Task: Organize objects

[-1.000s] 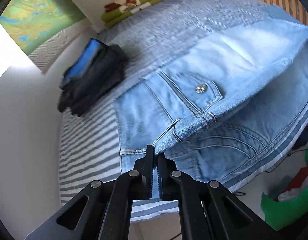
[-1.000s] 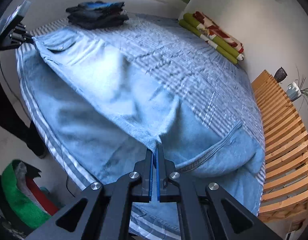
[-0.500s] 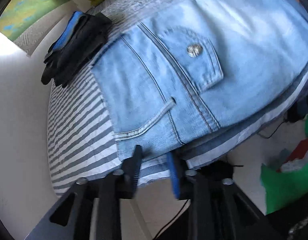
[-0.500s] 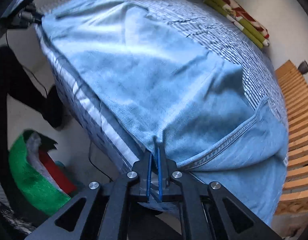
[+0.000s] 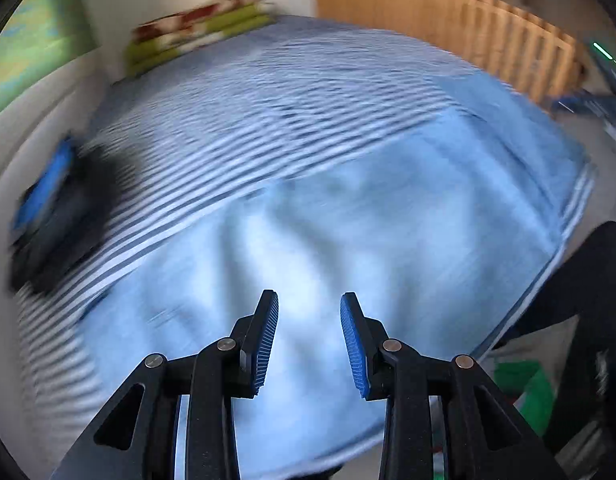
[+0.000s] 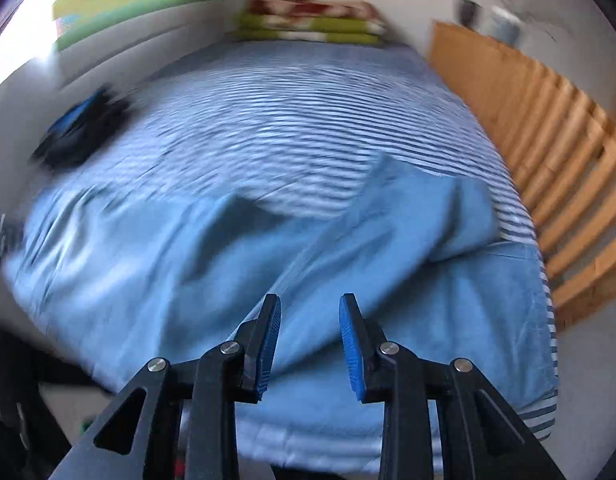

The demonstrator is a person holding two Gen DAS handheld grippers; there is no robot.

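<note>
Light blue jeans (image 5: 348, 248) lie folded lengthwise along the near edge of the striped bed (image 5: 267, 120); they also show in the right wrist view (image 6: 267, 264). My left gripper (image 5: 309, 340) is open and empty above the jeans. My right gripper (image 6: 310, 340) is open and empty above the jeans too. Both views are motion-blurred.
A dark folded clothes stack with a blue layer (image 5: 55, 208) sits at the bed's left side, also in the right wrist view (image 6: 79, 132). A green and red folded blanket (image 5: 199, 32) lies at the head. A wooden slatted frame (image 6: 548, 152) stands right.
Both grippers let go of the jeans and opened. The jeans now lie flat on the bed. Both cameras have swung up and back from the bed edge.
</note>
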